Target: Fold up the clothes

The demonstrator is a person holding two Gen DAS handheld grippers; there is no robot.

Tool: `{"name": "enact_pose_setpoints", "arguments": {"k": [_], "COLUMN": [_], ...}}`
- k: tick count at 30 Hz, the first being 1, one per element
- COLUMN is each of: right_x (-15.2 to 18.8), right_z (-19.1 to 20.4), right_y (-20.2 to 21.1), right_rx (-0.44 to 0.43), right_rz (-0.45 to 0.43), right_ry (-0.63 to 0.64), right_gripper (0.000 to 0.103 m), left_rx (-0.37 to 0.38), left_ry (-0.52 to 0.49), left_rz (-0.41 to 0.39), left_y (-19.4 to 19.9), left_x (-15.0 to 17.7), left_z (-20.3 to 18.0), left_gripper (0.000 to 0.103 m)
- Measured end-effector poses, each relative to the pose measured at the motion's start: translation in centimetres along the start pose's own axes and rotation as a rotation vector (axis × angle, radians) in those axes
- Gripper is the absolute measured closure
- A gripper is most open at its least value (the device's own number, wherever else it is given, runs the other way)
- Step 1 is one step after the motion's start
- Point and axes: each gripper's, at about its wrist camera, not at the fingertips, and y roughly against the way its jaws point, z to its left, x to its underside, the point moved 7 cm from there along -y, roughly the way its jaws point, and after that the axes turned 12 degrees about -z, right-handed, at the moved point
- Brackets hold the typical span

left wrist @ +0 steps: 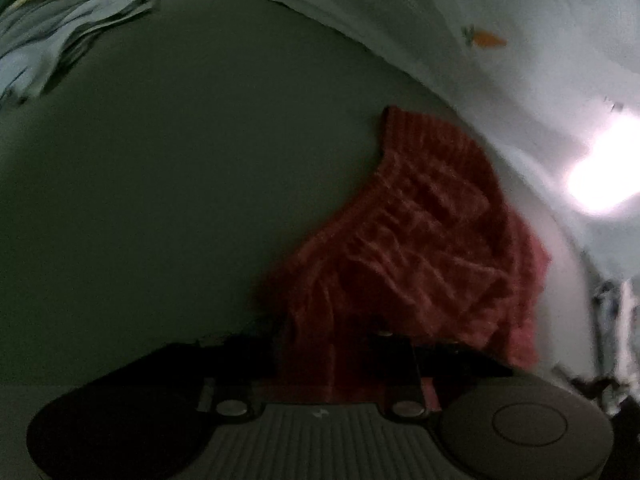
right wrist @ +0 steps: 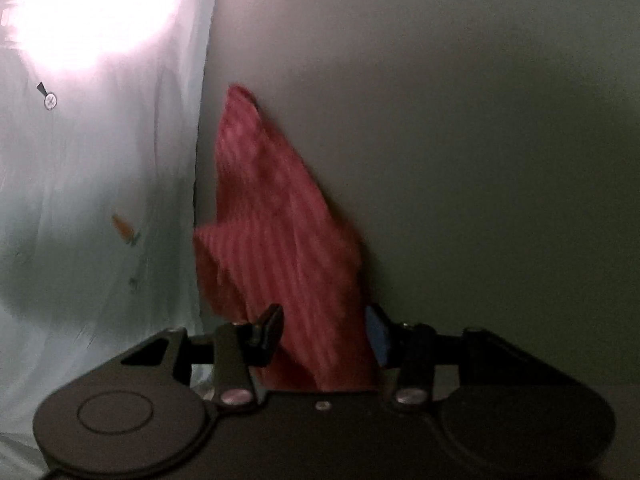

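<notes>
The red knit garment (left wrist: 420,248) lies on the grey counter (left wrist: 160,200), near the edge where a pale sheet with a carrot print (left wrist: 486,39) begins. The left gripper (left wrist: 332,360) has the near hem bunched between its fingers, though dim light hides how tightly they meet. The right gripper (right wrist: 324,336) is closed on the garment's other edge, cloth filling the narrow gap. Folded blue clothes (left wrist: 52,44) sit far off.

Grey table (left wrist: 160,200), pale carrot-print sheet (left wrist: 484,38) beyond it, bright light glare (right wrist: 92,12), screw (right wrist: 50,100)
</notes>
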Motion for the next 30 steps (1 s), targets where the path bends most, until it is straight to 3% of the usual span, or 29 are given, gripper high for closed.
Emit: {"name": "enact_pose_setpoints", "arguments": {"k": [3, 4, 8, 15, 19, 20, 24, 30], "right_x": [-2.4, -2.9, -5.2, -7.2, -7.4, -7.3, -7.8, -8.2], "right_z": [1.8, 2.7, 5.1, 9.0, 12.0, 12.3, 13.8, 13.3], "right_y": [-1.9, -2.7, -3.9, -6.6, -9.9, -10.2, -12.4, -13.5], "right_rx": [0.047, 0.073, 0.130, 0.184, 0.167, 0.164, 0.193, 0.292], "right_rz": [-0.051, -0.071, -0.171, -0.288, -0.292, -0.289, -0.301, -0.353], "right_ry": [0.087, 0.122, 0.333, 0.659, 0.764, 0.782, 0.874, 1.048], "right_gripper": [0.056, 0.056, 0.056, 0.056, 0.055, 0.055, 0.049, 0.043], "left_rx": [-0.059, -0.075, -0.181, -0.336, -0.376, -0.380, -0.384, -0.396], "left_ry": [-0.055, -0.074, -0.145, -0.117, -0.074, -0.080, -0.076, -0.083], "left_rz": [-0.006, -0.026, -0.123, -0.318, -0.324, -0.311, -0.272, -0.162], "left_y": [-1.3, -1.3, -1.1, -2.7, -5.2, -5.6, -5.7, -3.3], "left_x": [-0.4, -0.7, -3.7, -15.6, -19.4, -19.6, -17.6, -11.3], "left_z": [-0.5, -0.5, 0.5, 4.8, 5.7, 5.7, 5.6, 6.8], "left_gripper": [0.100, 0.101, 0.102, 0.102, 0.093, 0.091, 0.061, 0.049]}}
